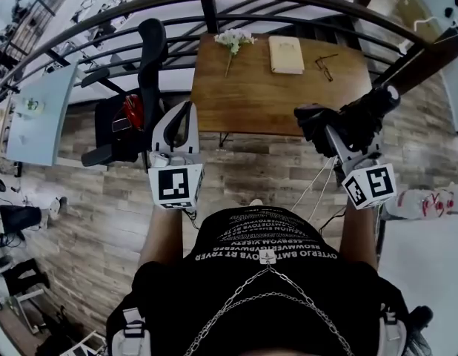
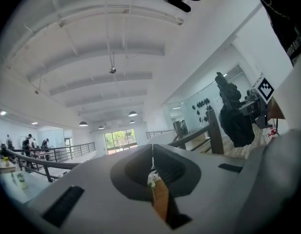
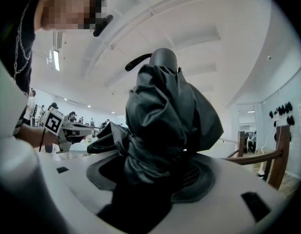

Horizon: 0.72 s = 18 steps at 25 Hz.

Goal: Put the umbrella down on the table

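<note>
One folded black umbrella (image 1: 366, 110) is clamped in the right gripper (image 1: 334, 136)'s jaws, its long axis crosswise to them, held up by the near right corner of the wooden table (image 1: 251, 95) ahead. The left gripper (image 1: 181, 117) is empty, jaws pressed together, about as near. The shirt print is too garbled to read; no brands show
</note>
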Each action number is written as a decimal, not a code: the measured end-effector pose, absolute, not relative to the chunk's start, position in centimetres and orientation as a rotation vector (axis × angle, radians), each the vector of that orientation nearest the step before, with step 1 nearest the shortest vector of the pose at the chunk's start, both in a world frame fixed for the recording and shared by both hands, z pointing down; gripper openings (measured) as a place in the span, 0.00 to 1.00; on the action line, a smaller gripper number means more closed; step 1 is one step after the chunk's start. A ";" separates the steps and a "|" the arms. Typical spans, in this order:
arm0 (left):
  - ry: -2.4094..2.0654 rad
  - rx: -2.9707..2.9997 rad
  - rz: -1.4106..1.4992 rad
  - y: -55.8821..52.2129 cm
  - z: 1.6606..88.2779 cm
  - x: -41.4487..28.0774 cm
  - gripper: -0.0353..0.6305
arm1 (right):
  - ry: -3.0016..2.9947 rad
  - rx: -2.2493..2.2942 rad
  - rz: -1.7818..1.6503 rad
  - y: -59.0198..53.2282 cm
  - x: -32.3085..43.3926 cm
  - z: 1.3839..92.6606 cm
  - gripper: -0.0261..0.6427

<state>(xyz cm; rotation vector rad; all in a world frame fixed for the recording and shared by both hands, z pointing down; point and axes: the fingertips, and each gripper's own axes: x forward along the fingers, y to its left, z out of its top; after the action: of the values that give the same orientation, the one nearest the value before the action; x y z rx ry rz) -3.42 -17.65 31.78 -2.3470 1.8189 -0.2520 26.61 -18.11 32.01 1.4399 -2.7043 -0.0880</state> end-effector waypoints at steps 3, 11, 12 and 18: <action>1.854 -2.334 -0.261 -17.5 32.0 -4.2 0.10 | -2.722 1.429 -0.070 -18.5 26.3 32.2 0.46; 1.863 -2.365 -0.294 -18.2 33.6 -5.3 0.10 | -2.731 1.384 -0.055 -19.5 24.0 33.0 0.46; 1.861 -2.367 -0.294 -18.7 33.5 -5.6 0.10 | -2.732 1.384 -0.062 -19.9 23.6 32.9 0.46; 1.789 -2.377 -0.274 -22.8 32.4 -6.6 0.10 | -2.728 1.415 -0.063 -23.1 21.5 32.7 0.46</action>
<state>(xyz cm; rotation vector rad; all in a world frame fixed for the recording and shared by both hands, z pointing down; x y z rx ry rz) -6.57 -22.85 32.43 -2.3772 1.7893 -0.2744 21.54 -23.08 32.74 1.4150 -2.7282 -0.0626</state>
